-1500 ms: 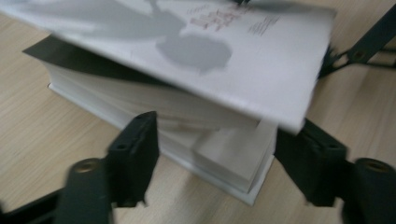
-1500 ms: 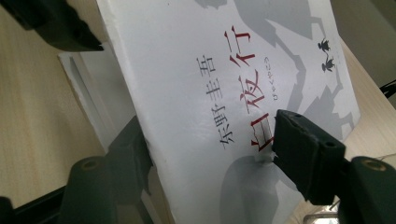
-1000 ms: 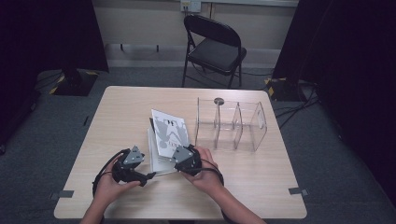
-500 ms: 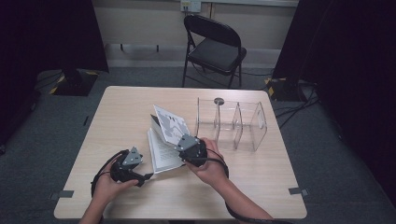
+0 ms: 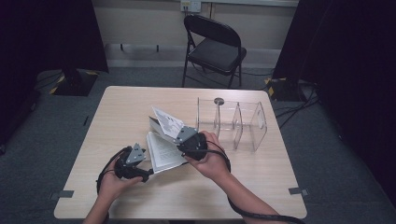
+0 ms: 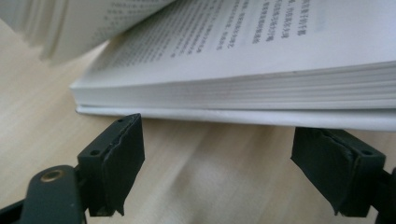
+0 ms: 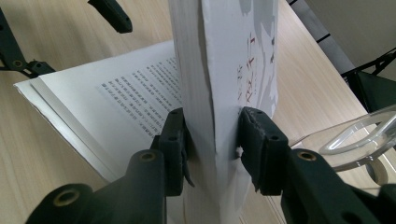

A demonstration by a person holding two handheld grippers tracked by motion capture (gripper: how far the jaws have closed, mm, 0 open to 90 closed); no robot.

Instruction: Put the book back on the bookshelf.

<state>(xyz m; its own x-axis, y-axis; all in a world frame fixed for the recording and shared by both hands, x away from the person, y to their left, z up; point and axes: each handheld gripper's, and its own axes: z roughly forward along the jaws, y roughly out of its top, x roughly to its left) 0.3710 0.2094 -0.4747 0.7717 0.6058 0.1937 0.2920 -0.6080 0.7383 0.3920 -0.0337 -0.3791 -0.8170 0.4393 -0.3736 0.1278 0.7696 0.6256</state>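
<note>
A white paperback book [image 5: 161,151] lies open on the wooden table [image 5: 116,107]. Its front cover and a thick block of pages [image 5: 167,122] stand lifted. My right gripper [image 5: 180,135] is shut on that block, with one pad on the printed cover [image 7: 252,60] and the other on the inner pages. The bottom pages [image 7: 140,98] stay flat. My left gripper [image 5: 147,171] rests low at the book's near left edge. Its jaws [image 6: 238,172] are open and hold nothing, and the page stack [image 6: 233,88] lies just beyond their tips.
A clear acrylic divider rack [image 5: 233,121] stands to the right of the book, and its curved edge [image 7: 355,140] comes close to the right gripper. A black folding chair [image 5: 217,46] stands beyond the table's far edge. Black cables trail from both grippers.
The book lay flat and closed a second ago. My right gripper has risen with the cover and pages, swinging the book open. The left gripper has stayed in place.
</note>
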